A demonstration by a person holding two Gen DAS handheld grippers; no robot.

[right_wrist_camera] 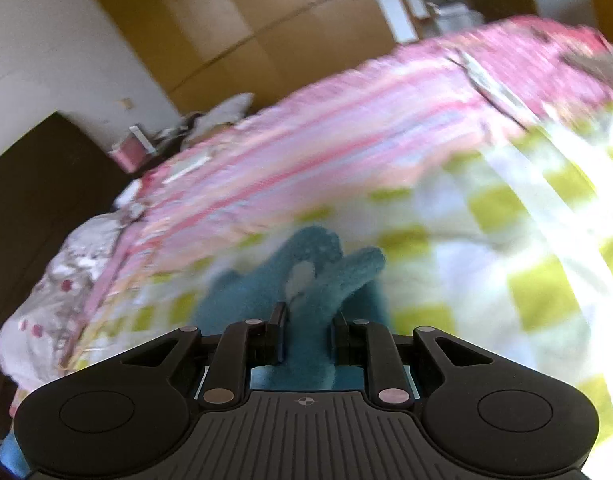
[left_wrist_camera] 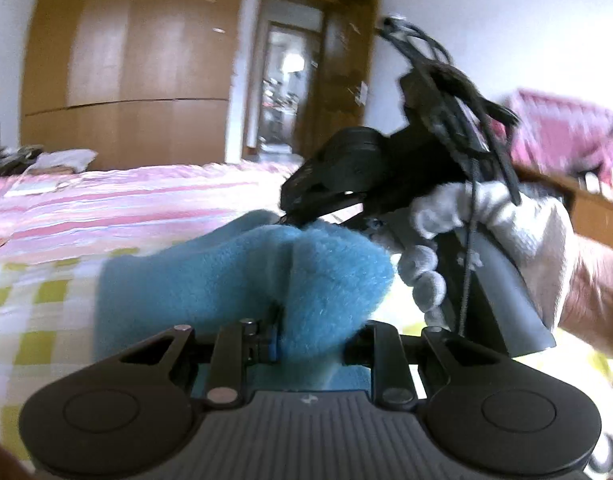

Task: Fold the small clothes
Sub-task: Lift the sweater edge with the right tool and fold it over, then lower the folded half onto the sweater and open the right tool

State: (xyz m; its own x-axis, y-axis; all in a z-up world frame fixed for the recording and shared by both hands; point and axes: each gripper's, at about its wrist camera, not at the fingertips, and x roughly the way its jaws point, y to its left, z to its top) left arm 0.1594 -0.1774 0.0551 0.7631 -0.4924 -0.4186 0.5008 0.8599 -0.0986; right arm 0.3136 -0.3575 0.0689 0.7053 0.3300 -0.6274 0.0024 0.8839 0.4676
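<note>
A small fuzzy blue garment point(left_wrist_camera: 266, 276) is held up over the bed. My left gripper point(left_wrist_camera: 306, 344) is shut on its near edge, the fleece bulging between the jaws. In the left wrist view my right gripper point(left_wrist_camera: 294, 216), held by a white-gloved hand point(left_wrist_camera: 506, 220), pinches the garment's far top edge. In the right wrist view the right gripper point(right_wrist_camera: 306, 340) is shut on the same blue garment point(right_wrist_camera: 306, 276), which hangs in front of it, with a pale patch showing on it.
The bed has a yellow-green and white checked cover point(left_wrist_camera: 34, 304) and a pink striped sheet point(left_wrist_camera: 126, 200) behind it. A wooden wardrobe point(left_wrist_camera: 126, 60) and an open doorway point(left_wrist_camera: 286, 80) stand beyond. A wooden bed frame edge point(left_wrist_camera: 586, 208) is at right.
</note>
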